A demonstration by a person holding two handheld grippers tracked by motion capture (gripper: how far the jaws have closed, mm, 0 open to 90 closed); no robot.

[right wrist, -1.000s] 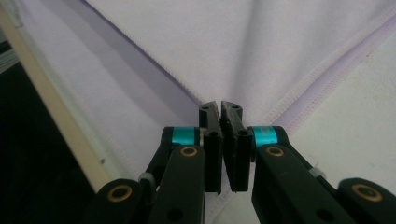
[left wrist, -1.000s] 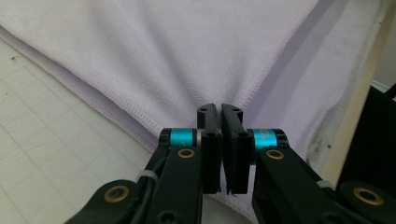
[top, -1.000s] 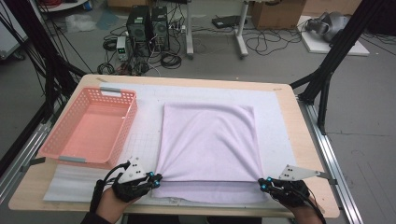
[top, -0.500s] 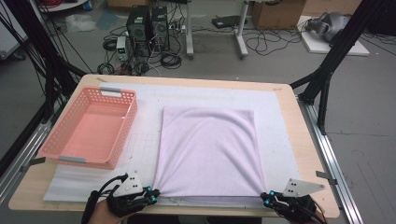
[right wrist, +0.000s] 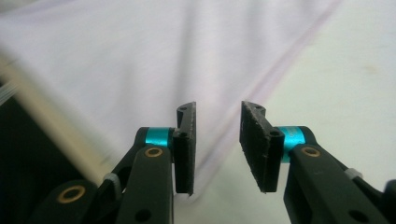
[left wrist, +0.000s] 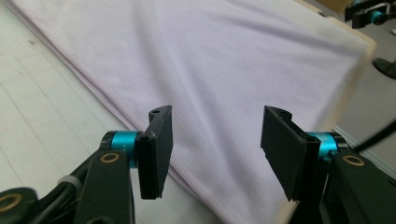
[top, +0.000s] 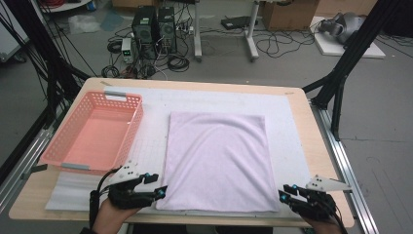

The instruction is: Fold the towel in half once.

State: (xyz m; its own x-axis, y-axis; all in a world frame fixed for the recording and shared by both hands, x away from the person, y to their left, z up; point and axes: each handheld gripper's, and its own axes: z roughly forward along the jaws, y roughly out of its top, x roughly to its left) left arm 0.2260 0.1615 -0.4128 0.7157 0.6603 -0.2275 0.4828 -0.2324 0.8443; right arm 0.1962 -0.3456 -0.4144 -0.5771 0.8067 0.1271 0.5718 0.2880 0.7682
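Observation:
A pale lilac cloth (top: 216, 156) lies folded flat on the white mat (top: 292, 122) in the middle of the table. My left gripper (top: 159, 191) sits at the cloth's near left corner, and my right gripper (top: 284, 195) is just off its near right corner. In the left gripper view the left gripper (left wrist: 215, 140) is open over the cloth's edge (left wrist: 140, 116). In the right gripper view the right gripper (right wrist: 217, 140) is open above the cloth's hem (right wrist: 280, 70). Both pairs of jaws have just been opening, and nothing is pinched between them.
A pink plastic basket (top: 92, 136), with nothing in it, stands on the table's left side. The wooden table's front edge (top: 219, 220) runs just under both hands. Black frame posts stand at both sides, and computers and cables are on the floor beyond.
Both grippers were shut on the cloth's near corners and drew them toward the front edge. Both have now opened and let go, and the cloth lies flat.

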